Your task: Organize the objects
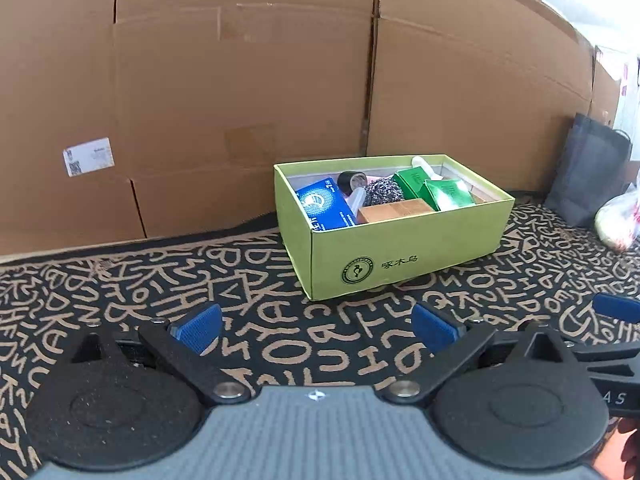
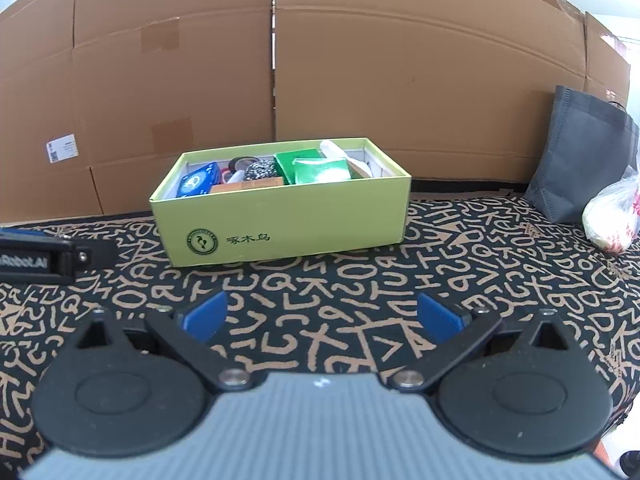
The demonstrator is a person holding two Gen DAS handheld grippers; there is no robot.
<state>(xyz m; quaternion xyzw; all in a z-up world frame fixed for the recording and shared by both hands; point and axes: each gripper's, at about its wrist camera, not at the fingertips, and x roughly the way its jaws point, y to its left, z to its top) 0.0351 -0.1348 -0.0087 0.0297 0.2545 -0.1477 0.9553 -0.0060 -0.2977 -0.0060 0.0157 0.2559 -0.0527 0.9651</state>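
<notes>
A light green cardboard box (image 1: 404,248) (image 2: 296,224) stands on the patterned cloth against the cardboard wall. It holds a blue packet (image 1: 326,204) (image 2: 198,182), a steel scourer (image 1: 384,191) (image 2: 260,170), green cartons (image 1: 444,192) (image 2: 316,168), a brown block (image 1: 394,210), a dark tape roll (image 1: 352,182) and a white bottle (image 1: 424,164) (image 2: 332,148). My left gripper (image 1: 316,326) is open and empty, low over the cloth in front of the box. My right gripper (image 2: 322,316) is open and empty, also in front of the box.
Large cardboard boxes (image 1: 240,92) (image 2: 360,72) form a wall behind. A grey fabric bag (image 2: 580,156) (image 1: 588,168) and a white plastic bag (image 2: 612,216) (image 1: 620,216) stand at the right. The black cloth with tan letters (image 2: 440,276) covers the surface.
</notes>
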